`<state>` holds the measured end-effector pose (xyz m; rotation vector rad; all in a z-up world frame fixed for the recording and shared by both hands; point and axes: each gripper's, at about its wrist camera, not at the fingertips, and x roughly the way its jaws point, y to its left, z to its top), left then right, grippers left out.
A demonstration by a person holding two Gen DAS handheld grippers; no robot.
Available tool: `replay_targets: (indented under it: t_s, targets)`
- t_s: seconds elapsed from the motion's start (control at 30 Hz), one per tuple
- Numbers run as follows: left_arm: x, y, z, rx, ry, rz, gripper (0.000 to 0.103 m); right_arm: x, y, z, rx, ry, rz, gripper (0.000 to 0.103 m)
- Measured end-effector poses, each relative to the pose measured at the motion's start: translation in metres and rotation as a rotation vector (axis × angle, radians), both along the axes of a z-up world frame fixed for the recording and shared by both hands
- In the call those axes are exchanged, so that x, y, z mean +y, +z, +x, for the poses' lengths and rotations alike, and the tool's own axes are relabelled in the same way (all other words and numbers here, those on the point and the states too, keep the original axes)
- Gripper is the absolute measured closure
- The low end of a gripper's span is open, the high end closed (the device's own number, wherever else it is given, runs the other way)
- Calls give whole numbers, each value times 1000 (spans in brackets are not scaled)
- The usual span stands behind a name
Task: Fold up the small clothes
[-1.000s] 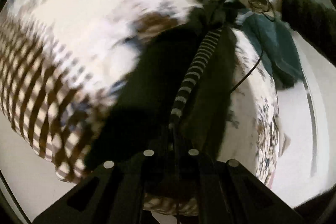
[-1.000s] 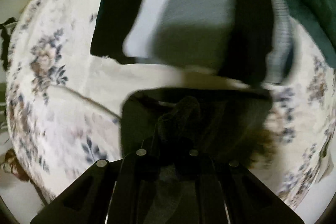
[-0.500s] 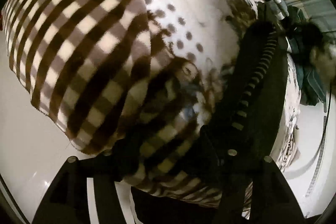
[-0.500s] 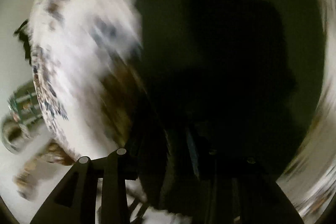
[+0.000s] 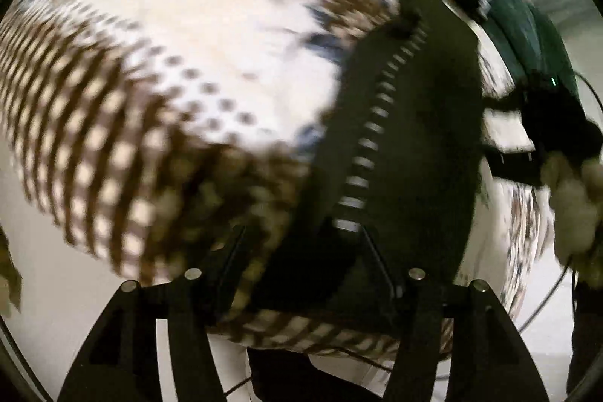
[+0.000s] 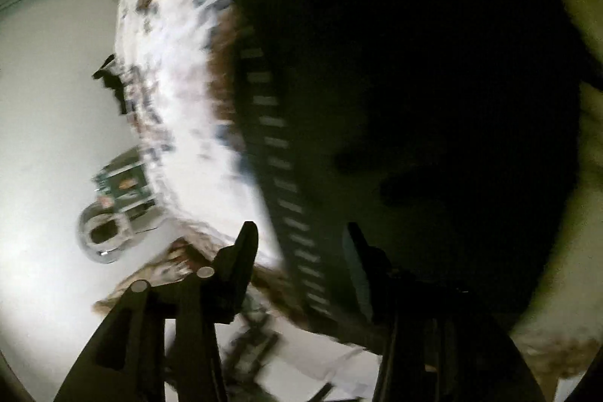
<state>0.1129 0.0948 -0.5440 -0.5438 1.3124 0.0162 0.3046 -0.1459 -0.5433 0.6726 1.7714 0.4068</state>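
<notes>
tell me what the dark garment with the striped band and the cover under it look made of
Dark garment: seemingly a soft matte knit, no sheen; its black-and-white striped band looks woven or ribbed, though blur leaves that open. Cover: plush, fleece-like fabric with fuzzy-edged brown checks and dots, probably a blanket.

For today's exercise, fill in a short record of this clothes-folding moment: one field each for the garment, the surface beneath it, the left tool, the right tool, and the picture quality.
garment: dark garment with a white-striped band, lying flat
surface: floral blanket with a brown checked border
left tool: left tool open above the garment's near end
right tool: right tool open over the striped band, jaws just been opening, gripping nothing
picture quality: both views blurred
</notes>
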Motion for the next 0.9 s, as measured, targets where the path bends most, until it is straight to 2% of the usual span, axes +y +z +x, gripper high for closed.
replay_targets:
  t_s: [0.07, 0.23, 0.27, 0.3, 0.33, 0.37, 0.53, 0.6, 0.7, 0.83, 0.9]
  targets:
    - [-18, -9, 7, 8, -57, 4, 46, -43, -3, -32, 21, -46, -46, 53]
    - [-51, -50, 20, 82, -175, 111, 50, -111, -39, -109, 113, -126, -83, 53]
    - [-56, -50, 21, 63, -196, 141, 58, -115, -44, -119, 122, -135, -81, 53]
    - [-59, -48, 21, 51, -209, 164, 85, -120, -48, -134, 125, -139, -84, 53]
    - [-61, -46, 21, 45, -219, 186, 92, -119, -52, -143, 121, -138, -90, 53]
    - [-62, -42, 19, 33, -225, 194, 94, -118, -54, -152, 109, -133, -90, 53]
    - [-49, 7, 0, -91, -207, 169, 95, -103, -61, -180, 86, -96, -117, 53]
    - [-46, 17, -4, -110, -218, 154, 95, -97, -57, -185, 72, -32, -179, 53]
    - [-32, 0, -11, -71, -196, 136, 91, -96, -44, -182, 39, -20, -240, 53]
    - [-11, -23, -28, 35, -100, 158, 91, -98, -26, -166, 13, -4, -228, 53]
    - [7, -28, -37, 27, -67, 212, 91, -91, -19, -154, -18, 24, -234, 53]
